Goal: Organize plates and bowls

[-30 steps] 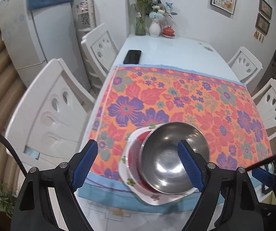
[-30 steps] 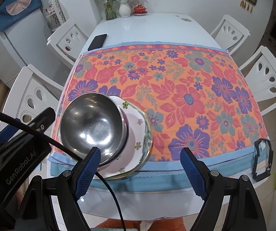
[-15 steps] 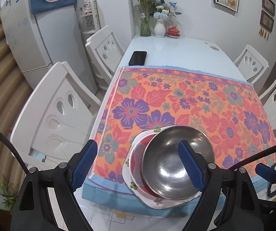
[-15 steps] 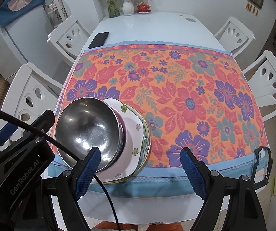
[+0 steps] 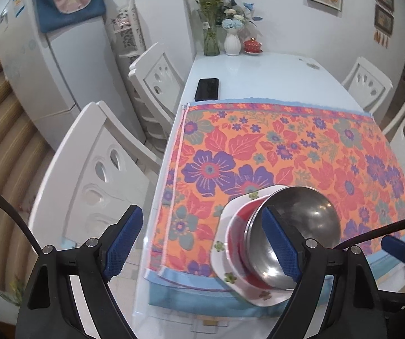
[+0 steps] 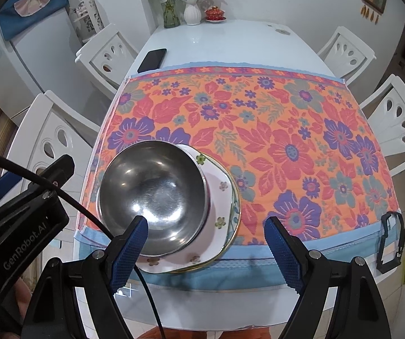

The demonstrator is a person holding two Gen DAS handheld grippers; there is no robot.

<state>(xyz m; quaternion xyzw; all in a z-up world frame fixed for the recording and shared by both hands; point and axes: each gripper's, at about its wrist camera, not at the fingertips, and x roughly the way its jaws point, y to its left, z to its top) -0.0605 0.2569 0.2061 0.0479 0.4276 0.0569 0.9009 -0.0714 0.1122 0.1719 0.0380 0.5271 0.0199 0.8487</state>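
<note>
A shiny steel bowl (image 6: 154,197) sits on top of a stack: a red bowl (image 5: 237,226) under it and white flowered plates (image 6: 219,195) at the bottom, near the front left corner of the floral cloth. In the left wrist view the steel bowl (image 5: 295,226) lies behind my right finger. My left gripper (image 5: 202,244) stands open and empty, to the left of the stack, over the table's left edge. My right gripper (image 6: 206,244) hangs open and empty above the front edge, its left finger in front of the bowl. The left gripper's body (image 6: 19,212) shows at the left.
The orange floral cloth (image 6: 273,130) covers the near half of the white table (image 6: 230,42). A black phone (image 6: 152,60) lies beyond it at the left; vases and a red lidded cup (image 6: 215,14) stand at the far end. White chairs flank both sides. A black clip (image 6: 390,240) hangs at the cloth's right front.
Both grippers have drawn back and shifted left, away from the stack. The stack now sits further right in the left wrist view. The bowls and plates have not moved on the cloth.
</note>
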